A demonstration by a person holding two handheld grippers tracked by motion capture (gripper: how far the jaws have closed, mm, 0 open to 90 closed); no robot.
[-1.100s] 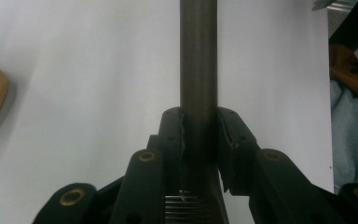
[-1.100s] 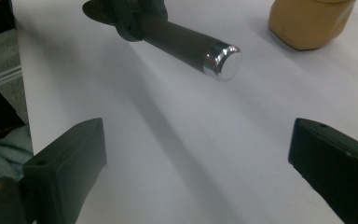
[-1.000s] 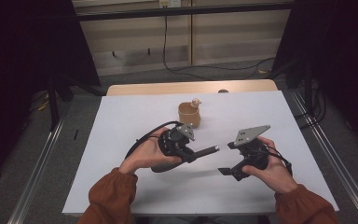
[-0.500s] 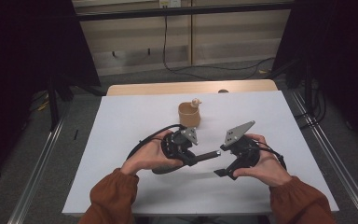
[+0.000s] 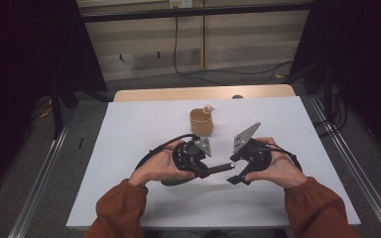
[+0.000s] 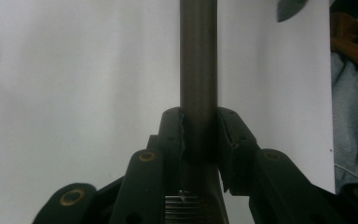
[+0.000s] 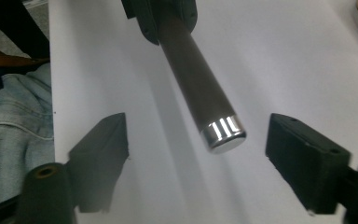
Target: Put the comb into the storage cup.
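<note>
We see a white tabletop [image 5: 129, 148] with two hands meeting over its near half. Toward the far side stands a small tan cup [image 5: 201, 122], well apart from both claws. The left claw [image 5: 209, 169] is clenched on a dark rod [image 7: 196, 81], held level just above the tabletop. The rod's silver-capped tip [image 7: 223, 133] sits between the pads of the right claw [image 7: 198, 158], whose jaws have just been closing but stand clear of it.

Dark rod [image 7: 198, 88], silver-capped end between right tongs [image 7: 200, 154], pads apart, closing in.
</note>
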